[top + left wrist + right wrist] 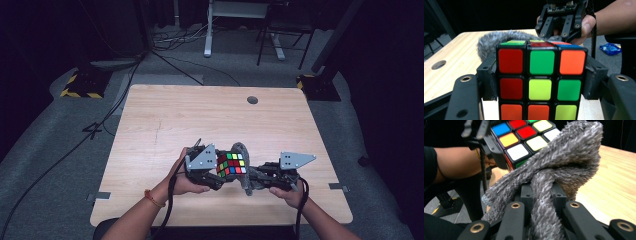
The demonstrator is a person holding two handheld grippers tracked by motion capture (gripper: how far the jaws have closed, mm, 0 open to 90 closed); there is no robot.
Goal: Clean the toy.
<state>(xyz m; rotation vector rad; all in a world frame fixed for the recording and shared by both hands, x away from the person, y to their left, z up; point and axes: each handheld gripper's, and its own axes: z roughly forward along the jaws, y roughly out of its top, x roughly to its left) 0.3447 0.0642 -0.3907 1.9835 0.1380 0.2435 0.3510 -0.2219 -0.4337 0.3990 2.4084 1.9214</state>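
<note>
My wooden table (pixel 165 125) is the biggest thing here and my reference for everything else. Its far half lies bare, broken only by a round cable hole (pixel 252 100) near the far edge, so that is where the open room is. All my work sits close to the near edge, a little right of the table's middle, with a narrow strip of bare wood between my hands and that edge.

Next in size is the grey fuzzy cloth (pixel 564 162). It arches up over the near part of the table, touching the cube's right side and draping down into my right gripper (pixel 260 174). In the right gripper view my jaws are pinched together on a twisted fold of it.

The Rubik's cube (pixel 541 75) is held above the near part of the table, not resting on the wood. My left gripper (pixel 220 175) clamps it, one jaw pressed on each side, with the padded faces squeezed against the black plastic. Facing my left camera are red, green and orange stickers along the top row. I can read no logo or writing on any sticker, nor on the grey plates atop either gripper.

A blue packet (pixel 611 48) lies on the floor beyond the table's edge; its print is too blurred to read.
</note>
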